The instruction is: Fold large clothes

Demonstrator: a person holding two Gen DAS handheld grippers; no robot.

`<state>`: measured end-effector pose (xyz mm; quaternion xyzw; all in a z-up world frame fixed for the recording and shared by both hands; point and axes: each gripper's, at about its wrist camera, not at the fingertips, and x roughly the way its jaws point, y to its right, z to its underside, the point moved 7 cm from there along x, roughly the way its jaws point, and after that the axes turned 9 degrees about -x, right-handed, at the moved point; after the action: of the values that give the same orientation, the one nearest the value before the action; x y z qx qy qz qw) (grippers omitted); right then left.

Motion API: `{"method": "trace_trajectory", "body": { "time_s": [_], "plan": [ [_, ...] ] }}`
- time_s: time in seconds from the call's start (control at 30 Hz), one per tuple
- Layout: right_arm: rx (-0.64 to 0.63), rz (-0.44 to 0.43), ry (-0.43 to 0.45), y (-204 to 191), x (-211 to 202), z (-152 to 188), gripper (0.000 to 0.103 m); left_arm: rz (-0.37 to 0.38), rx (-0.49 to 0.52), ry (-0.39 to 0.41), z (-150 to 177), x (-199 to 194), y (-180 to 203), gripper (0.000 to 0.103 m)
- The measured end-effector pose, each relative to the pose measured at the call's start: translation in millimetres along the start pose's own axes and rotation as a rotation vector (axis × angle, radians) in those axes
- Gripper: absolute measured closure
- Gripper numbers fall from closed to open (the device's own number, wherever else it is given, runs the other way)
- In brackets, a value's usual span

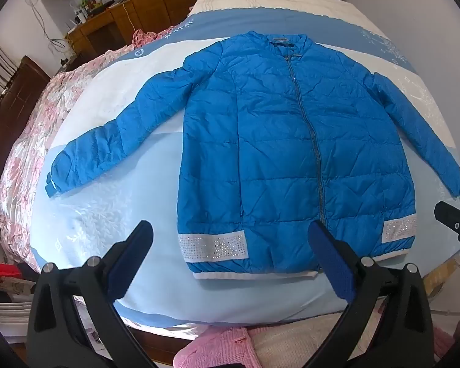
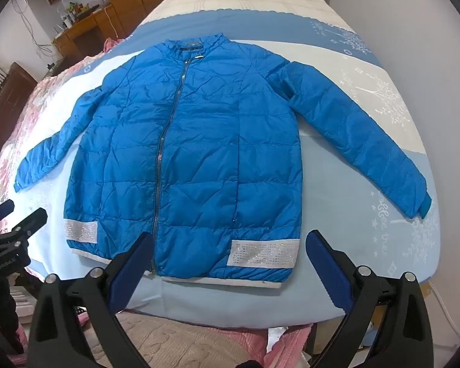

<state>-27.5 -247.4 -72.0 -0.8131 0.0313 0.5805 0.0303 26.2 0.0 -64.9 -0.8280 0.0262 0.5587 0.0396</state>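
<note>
A blue quilted jacket (image 1: 279, 141) lies flat, front up and zipped, on a bed, with both sleeves spread out to the sides and silver sequin bands near the white hem. It also shows in the right wrist view (image 2: 199, 153). My left gripper (image 1: 230, 242) is open and empty, held above the hem's left part. My right gripper (image 2: 228, 251) is open and empty, above the hem's right part. The right gripper's tips show at the right edge of the left wrist view (image 1: 457, 211); the left gripper's tips show at the left edge of the right wrist view (image 2: 15, 214).
The bed carries a blue and white sheet (image 1: 107, 214). A pink floral quilt (image 1: 36, 128) lies along its left side. Pink clothes (image 1: 230, 346) sit below the near bed edge. Wooden cabinets and a cluttered desk (image 1: 98, 21) stand at the back left.
</note>
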Motion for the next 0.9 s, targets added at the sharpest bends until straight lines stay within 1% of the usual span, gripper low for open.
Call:
{"method": "trace_trajectory", "body": {
  "time_s": [0.57,0.9],
  "plan": [
    [0.002,-0.005,-0.001,2.9,0.3,2.0,0.004,0.001,0.002,0.003,-0.4,0.8,-1.1,0.003],
    [0.002,-0.007,-0.001,3.6,-0.5,3.0,0.004,0.002,0.002,0.007,-9.4,-1.1,-7.1,0.003]
  ]
}}
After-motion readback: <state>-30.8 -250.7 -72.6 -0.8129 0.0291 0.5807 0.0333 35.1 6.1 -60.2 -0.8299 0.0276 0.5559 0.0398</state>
